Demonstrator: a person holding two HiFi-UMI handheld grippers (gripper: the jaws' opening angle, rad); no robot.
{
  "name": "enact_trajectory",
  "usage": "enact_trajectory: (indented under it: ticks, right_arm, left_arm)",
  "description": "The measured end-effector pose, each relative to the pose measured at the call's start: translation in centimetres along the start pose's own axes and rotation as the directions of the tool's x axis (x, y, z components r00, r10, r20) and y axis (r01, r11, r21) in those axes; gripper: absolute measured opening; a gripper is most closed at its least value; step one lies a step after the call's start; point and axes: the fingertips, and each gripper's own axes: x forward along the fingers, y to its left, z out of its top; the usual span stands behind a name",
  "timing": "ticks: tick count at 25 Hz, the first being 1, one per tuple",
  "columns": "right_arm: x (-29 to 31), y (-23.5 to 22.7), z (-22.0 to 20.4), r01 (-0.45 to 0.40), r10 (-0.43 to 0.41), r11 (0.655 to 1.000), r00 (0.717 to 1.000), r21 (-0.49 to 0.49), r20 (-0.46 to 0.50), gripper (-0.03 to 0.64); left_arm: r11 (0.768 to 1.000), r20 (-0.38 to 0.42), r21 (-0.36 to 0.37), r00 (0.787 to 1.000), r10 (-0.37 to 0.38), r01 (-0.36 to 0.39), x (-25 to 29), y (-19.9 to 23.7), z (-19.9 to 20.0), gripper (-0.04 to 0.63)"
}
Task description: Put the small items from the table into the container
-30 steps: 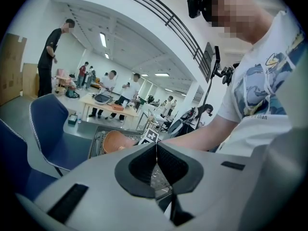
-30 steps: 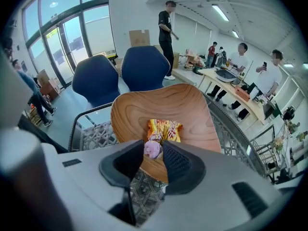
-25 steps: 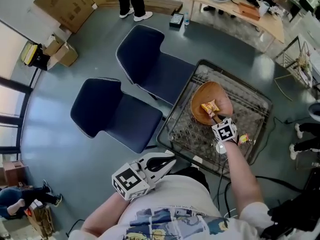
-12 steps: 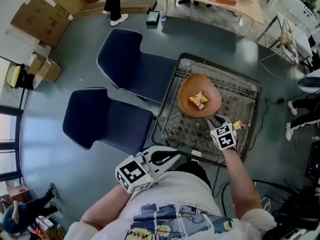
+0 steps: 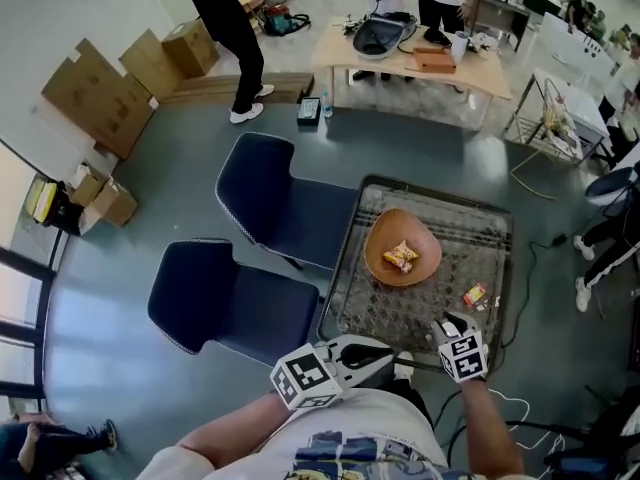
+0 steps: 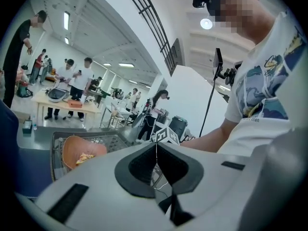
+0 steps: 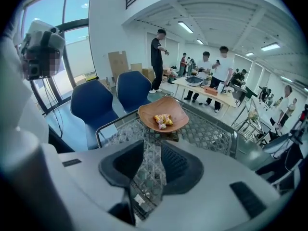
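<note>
Pulled back from the bowl (image 5: 400,226), the right gripper (image 5: 449,324) hangs with its jaws apart and empty. The left gripper (image 5: 388,353) has its jaws together. One snack (image 5: 400,257) lies in the bowl; a second small item (image 5: 474,294) remains on the table (image 5: 400,313).

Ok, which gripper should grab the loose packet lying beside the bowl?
Right: the right gripper hangs open close to the packet; the left gripper is shut and farther off.
</note>
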Motion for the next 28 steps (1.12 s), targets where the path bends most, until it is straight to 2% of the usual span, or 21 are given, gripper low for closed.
enact_trajectory:
  ticks: [8,17,22,28]
  right_arm:
    - [-4.8,2.4,-3.0,0.033,-0.035,0.998,0.999,0.058,0.035,0.114]
    - [-7.0,3.5,-6.0,0.057,-0.061,0.994,0.997,0.096,0.039,0.114]
    - [-7.4,2.7,-6.8,0.059,-0.063,0.994,0.997,0.088,0.040,0.114]
    - [-7.1,0.3,-7.9,0.048,-0.050,0.997,0.998,0.066,0.033,0.114]
  left_arm:
    - [0.993,-0.050,0.037,0.993,-0.106,0.108,1.8,-3.3,-2.0,0.009]
    - [0.980,-0.104,0.063,0.978,-0.180,0.187,3.7,-6.1,-3.4,0.009]
    - [0.978,-0.106,0.087,0.978,-0.178,0.188,4.5,-6.9,-2.9,0.009]
    - [0.986,-0.086,0.066,0.985,-0.148,0.154,5.8,-6.9,-2.4,0.009]
